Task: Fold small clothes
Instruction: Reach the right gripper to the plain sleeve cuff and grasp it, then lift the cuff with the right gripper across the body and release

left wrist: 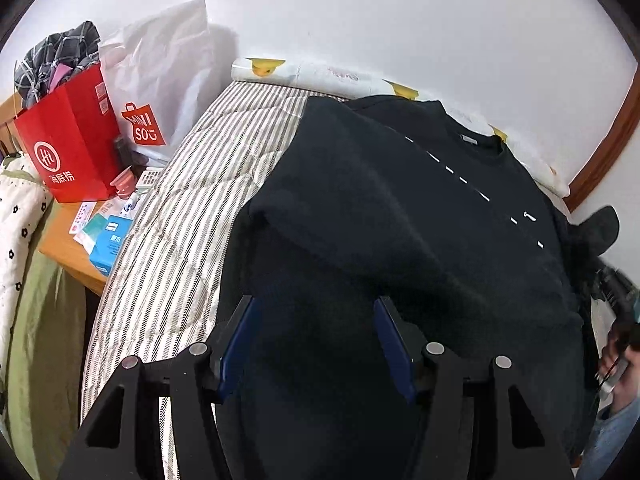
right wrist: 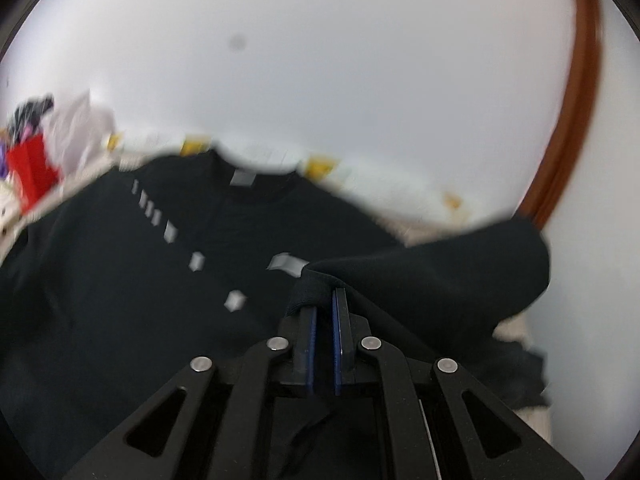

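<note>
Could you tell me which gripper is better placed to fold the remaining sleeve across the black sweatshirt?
Right, probably. The right gripper is shut on the sleeve, lifted above the black sweatshirt. The left gripper stands open, gripping nothing.

Even soft daylight; left view sharp, right view motion-blurred; fisheye bending, dark vignette at corners

the white bag [left wrist: 160, 80] reads "miniso" in an orange logo. the red bag [left wrist: 68, 140] shows "ht" in a circle above chinese characters.
</note>
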Demonstrator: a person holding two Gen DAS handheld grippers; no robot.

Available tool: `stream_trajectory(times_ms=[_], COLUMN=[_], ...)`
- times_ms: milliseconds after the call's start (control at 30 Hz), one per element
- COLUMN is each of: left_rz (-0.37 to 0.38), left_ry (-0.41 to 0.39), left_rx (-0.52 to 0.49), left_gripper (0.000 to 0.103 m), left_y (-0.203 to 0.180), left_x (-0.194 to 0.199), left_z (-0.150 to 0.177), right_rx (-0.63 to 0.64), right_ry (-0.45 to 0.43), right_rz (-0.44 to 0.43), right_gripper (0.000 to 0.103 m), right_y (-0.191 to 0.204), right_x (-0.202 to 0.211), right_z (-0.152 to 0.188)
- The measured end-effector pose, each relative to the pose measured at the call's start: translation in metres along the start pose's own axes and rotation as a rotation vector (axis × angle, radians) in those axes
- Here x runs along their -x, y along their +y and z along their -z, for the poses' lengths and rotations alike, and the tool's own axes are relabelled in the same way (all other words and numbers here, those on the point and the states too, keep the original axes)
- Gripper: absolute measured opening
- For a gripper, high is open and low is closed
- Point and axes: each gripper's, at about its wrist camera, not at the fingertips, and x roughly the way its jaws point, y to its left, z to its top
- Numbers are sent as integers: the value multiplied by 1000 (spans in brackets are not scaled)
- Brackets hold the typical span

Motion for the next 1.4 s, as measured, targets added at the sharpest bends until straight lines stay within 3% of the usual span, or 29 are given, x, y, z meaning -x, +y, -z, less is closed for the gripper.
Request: stream_trajectory(times_ms=[100, 167, 267, 400, 533, 700, 867, 1000, 1067, 1167, 1233, 1400], left_rz=[8, 13, 20, 25, 23, -16, -60, -74, -69, -54, -52, -27], left_ry=[6, 8, 13, 25, 34, 33, 35, 35, 32, 28, 21, 7], left_rx=[-7, -13, -22, -26, -23, -3, 5, 7, 12, 14, 6, 38], left_gripper=[57, 57, 57, 57, 57, 57, 57, 57, 57, 57, 57, 57], left_y=[-4, -7, -14, -25, -35, -36, -32, -26, -23, -18, -12, 11], left_x=[-2, -4, -9, -19, -28, -36, -40, -40, -40, -37, -32, -21], left_z=[0, 0, -1, -2, -4, -12, -20, -23, -25, -24, -22, -19], right_rx=[-45, -112, -207, -278, -286, -272, -241, -237, -260, -246, -264, -248], right_ry=[81, 117, 94, 68, 86, 149, 231, 233, 227, 213, 178, -26], right_rz=[-22, -37, -62, 37, 155, 222, 268, 284, 280, 280, 276, 242], right_gripper=[18, 41, 56, 56, 56, 56, 56, 55, 18, 9, 8, 8], right_y=[-1, -9, -40, -89, -133, -175, -193, -194, -198, -196, -191, -152], right_x=[-9, 0, 19, 49, 49, 16, -25, -42, -43, -39, -23, 50], right_z=[24, 39, 58, 82, 95, 112, 116, 109, 108, 105, 97, 38])
